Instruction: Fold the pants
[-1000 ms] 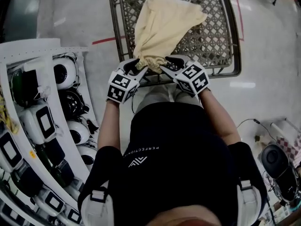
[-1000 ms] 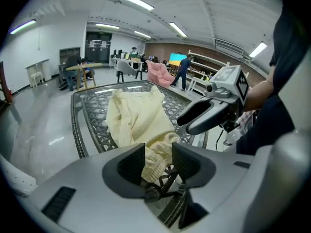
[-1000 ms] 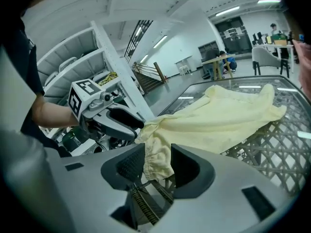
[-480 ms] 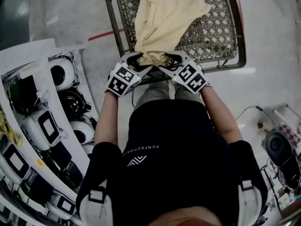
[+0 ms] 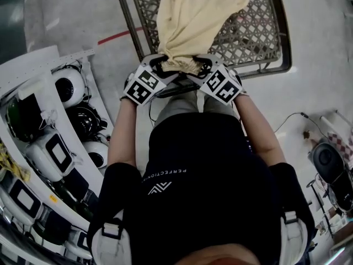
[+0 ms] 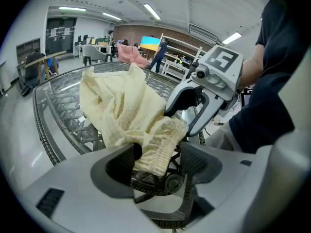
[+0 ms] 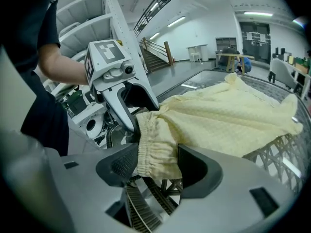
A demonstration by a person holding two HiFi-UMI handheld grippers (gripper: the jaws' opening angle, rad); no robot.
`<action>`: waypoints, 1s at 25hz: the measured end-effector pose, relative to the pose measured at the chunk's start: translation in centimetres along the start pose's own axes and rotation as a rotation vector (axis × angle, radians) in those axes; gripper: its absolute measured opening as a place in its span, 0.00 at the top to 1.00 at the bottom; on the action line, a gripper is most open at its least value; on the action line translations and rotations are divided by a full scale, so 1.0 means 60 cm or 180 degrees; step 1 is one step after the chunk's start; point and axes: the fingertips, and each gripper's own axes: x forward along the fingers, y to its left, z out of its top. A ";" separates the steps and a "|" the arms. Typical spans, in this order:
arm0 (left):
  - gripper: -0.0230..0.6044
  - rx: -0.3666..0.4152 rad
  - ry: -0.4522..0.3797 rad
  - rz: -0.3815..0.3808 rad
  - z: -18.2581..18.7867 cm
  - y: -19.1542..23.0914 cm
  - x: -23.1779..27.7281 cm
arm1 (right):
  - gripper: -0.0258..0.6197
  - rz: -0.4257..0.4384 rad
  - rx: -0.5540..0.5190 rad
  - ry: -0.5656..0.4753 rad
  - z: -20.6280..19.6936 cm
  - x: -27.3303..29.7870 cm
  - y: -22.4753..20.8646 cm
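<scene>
At the table rim, gripper views alone show left tool and right tool, just opened wide, straddling the pants.

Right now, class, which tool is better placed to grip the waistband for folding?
Probably the right tool: the waistband sits squarely between its jaws. Both tools' jaws have just been opening; the left tool has only a corner, against one jaw.

Large lab hall; ceiling strip lights, shelving, staircase.

A dark metal lattice table stood beside a curved white rack holding black-and-white devices.
</scene>
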 end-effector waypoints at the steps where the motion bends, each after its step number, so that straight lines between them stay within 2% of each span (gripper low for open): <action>1: 0.50 0.0040 0.0035 -0.0017 -0.004 0.001 0.002 | 0.59 -0.0009 -0.0012 0.0026 -0.003 0.003 0.001; 6: 0.50 0.0201 0.0100 -0.0031 -0.012 0.007 0.010 | 0.58 -0.0160 -0.0183 0.0093 -0.007 0.016 -0.002; 10: 0.55 0.0283 0.0110 0.0016 -0.008 0.011 0.013 | 0.59 -0.0298 -0.0334 0.0139 -0.011 0.017 -0.006; 16: 0.60 0.0690 0.0141 0.0357 -0.007 0.011 0.023 | 0.60 -0.0460 -0.0488 0.0190 -0.014 0.020 -0.008; 19: 0.61 0.0571 0.0159 0.0392 -0.008 0.015 0.024 | 0.64 -0.0500 -0.0499 0.0241 -0.015 0.020 -0.012; 22: 0.66 0.0412 0.0215 0.0299 -0.005 0.018 0.023 | 0.69 -0.0472 -0.0422 0.0277 -0.016 0.018 -0.015; 25: 0.70 0.0376 0.0271 0.0173 -0.002 0.017 0.021 | 0.73 -0.0395 -0.0346 0.0320 -0.015 0.016 -0.014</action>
